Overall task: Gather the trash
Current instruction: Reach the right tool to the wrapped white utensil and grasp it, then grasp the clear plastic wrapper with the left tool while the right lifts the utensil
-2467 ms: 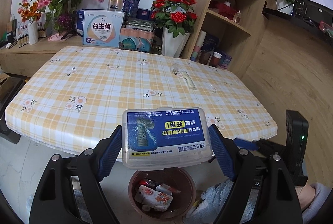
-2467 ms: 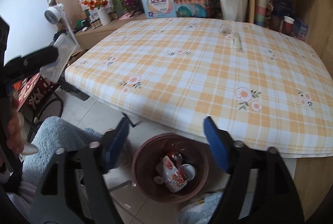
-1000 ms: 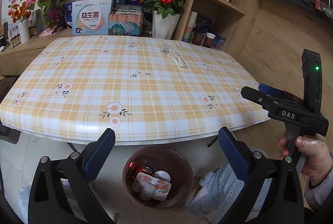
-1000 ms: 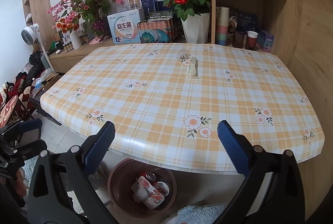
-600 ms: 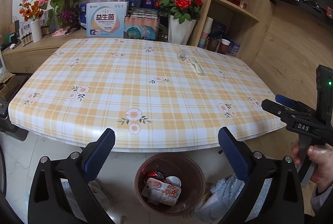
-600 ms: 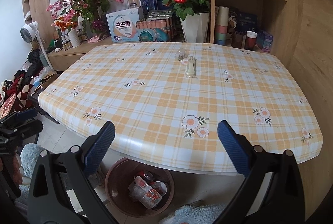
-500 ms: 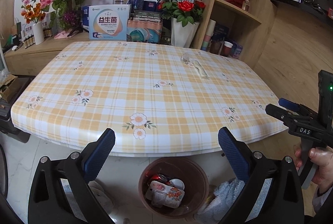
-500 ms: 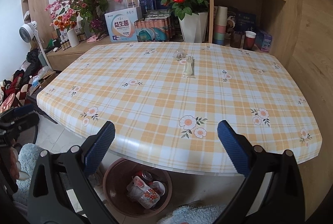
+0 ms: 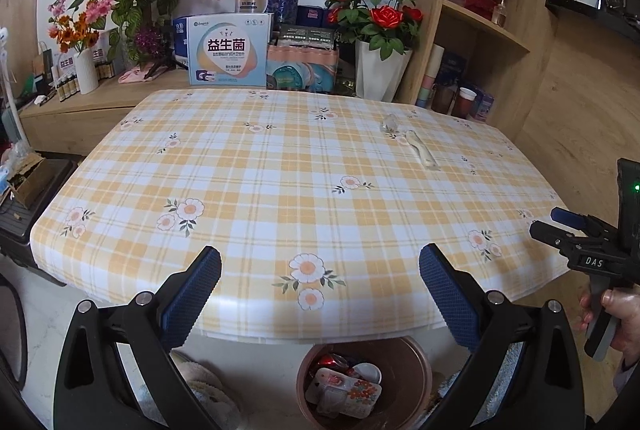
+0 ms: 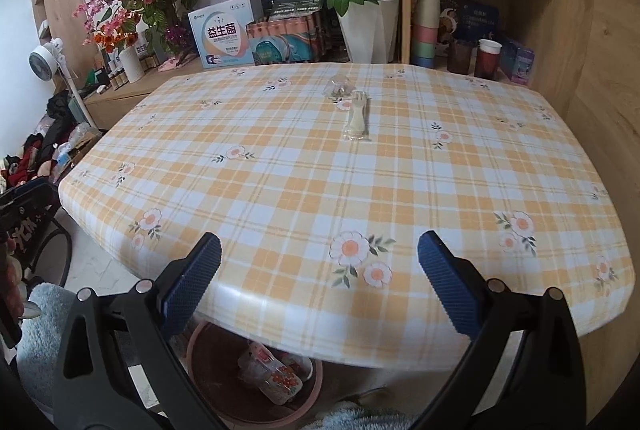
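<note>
1. Clear plastic wrapper (image 10: 355, 118) lies on the far half of the checked table (image 10: 400, 170), with a small crumpled clear scrap (image 10: 338, 86) just behind; both are hard to make out.
2. Left gripper (image 9: 320, 280) and right gripper (image 10: 319, 276) hang spread wide, empty, at the near edge.
3. The brown bin (image 9: 416, 358) below is partly hidden by the table; the trash (image 9: 346, 388) inside is indistinct.

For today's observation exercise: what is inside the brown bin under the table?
The round brown plastic bin holds a flower-printed packet, a white cup and a red item; anything beneath them is covered.
</note>
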